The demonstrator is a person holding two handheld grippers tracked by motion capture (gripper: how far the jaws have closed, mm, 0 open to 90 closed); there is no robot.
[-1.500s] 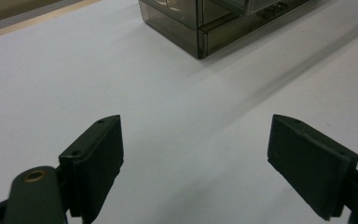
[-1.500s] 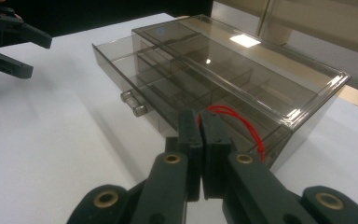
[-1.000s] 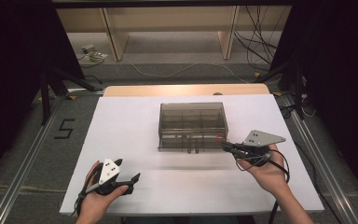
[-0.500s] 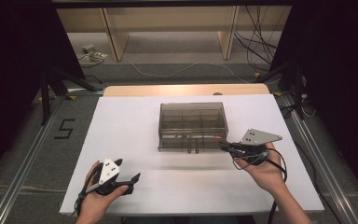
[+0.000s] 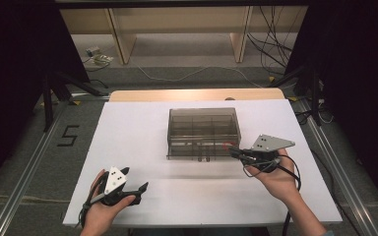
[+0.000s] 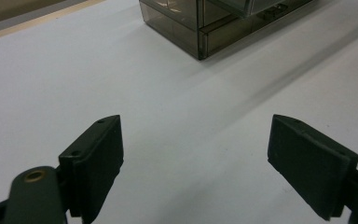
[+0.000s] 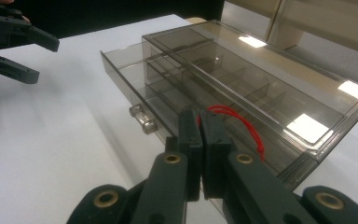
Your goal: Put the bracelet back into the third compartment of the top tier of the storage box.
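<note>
At lower left of the high view, the left gripper (image 5: 140, 188) is held spread and empty. At centre right, the right gripper (image 5: 232, 151) pinches a red band (image 7: 242, 123) over the box's (image 5: 203, 129) open drawer (image 7: 135, 84); it should be released inside a compartment.

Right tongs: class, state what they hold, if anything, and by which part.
The right tongs are shut on a thin red elastic band, pinching one end of its loop over the smoky clear plastic drawer box.

Digit on floor: a black "5" (image 5: 68, 135), taped on the grey floor at nine o'clock from the white table (image 5: 128, 147).
Other readable text: none.
</note>
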